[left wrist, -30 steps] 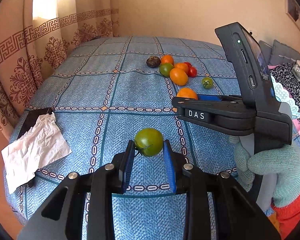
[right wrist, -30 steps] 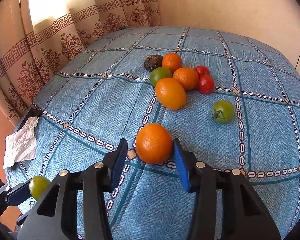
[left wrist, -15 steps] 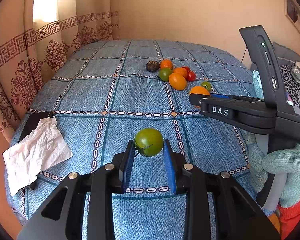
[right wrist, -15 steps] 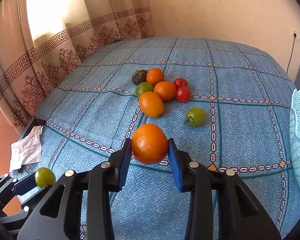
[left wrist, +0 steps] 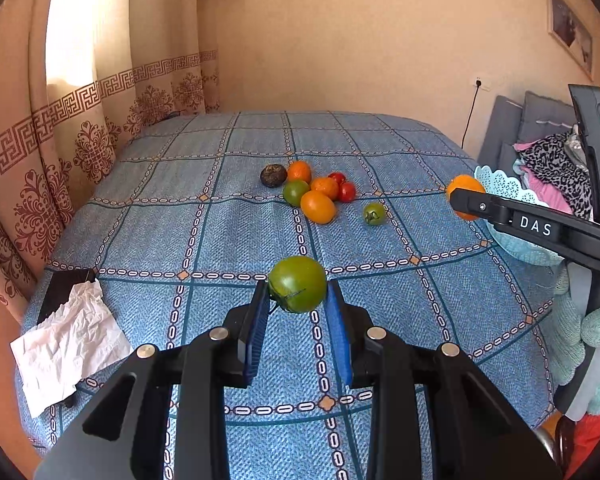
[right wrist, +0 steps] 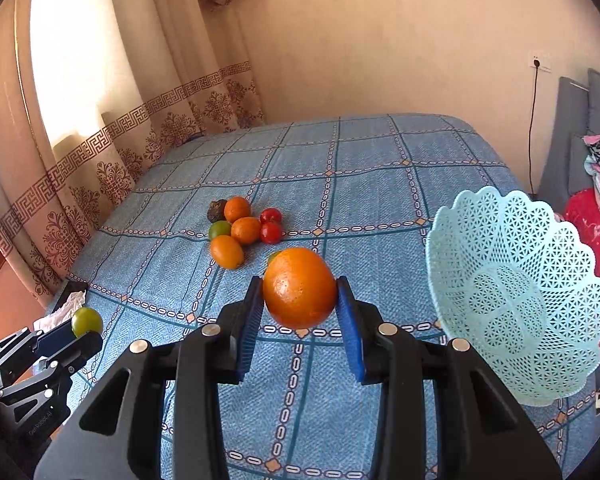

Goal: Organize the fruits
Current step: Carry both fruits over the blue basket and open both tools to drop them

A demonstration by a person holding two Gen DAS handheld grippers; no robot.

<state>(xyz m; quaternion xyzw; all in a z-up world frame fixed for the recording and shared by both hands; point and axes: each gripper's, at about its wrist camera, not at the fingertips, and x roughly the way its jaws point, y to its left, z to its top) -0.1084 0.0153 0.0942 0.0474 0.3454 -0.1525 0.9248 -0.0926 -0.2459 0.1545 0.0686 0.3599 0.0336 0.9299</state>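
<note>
My left gripper (left wrist: 298,304) is shut on a green tomato (left wrist: 298,283) and holds it above the blue bedspread (left wrist: 204,240). My right gripper (right wrist: 300,306) is shut on an orange (right wrist: 299,286), raised over the bed, just left of a light-blue lattice basket (right wrist: 516,292). The orange also shows in the left wrist view (left wrist: 462,188) beside the basket (left wrist: 504,186). A cluster of fruit (left wrist: 312,192) lies mid-bed: oranges, red tomatoes, a green fruit and a dark fruit (left wrist: 273,175). A lone green tomato (left wrist: 374,214) lies right of the cluster.
A crumpled white paper (left wrist: 66,344) on a dark flat object lies at the bed's near left corner. Patterned curtains (left wrist: 60,140) hang along the left. Clothes and grey cushions (left wrist: 548,152) are piled at the right, behind the basket.
Both grippers have lifted and pulled back from the bed with their fruit. The right gripper closed on the orange and carried it right, toward the basket, which has come into view.
</note>
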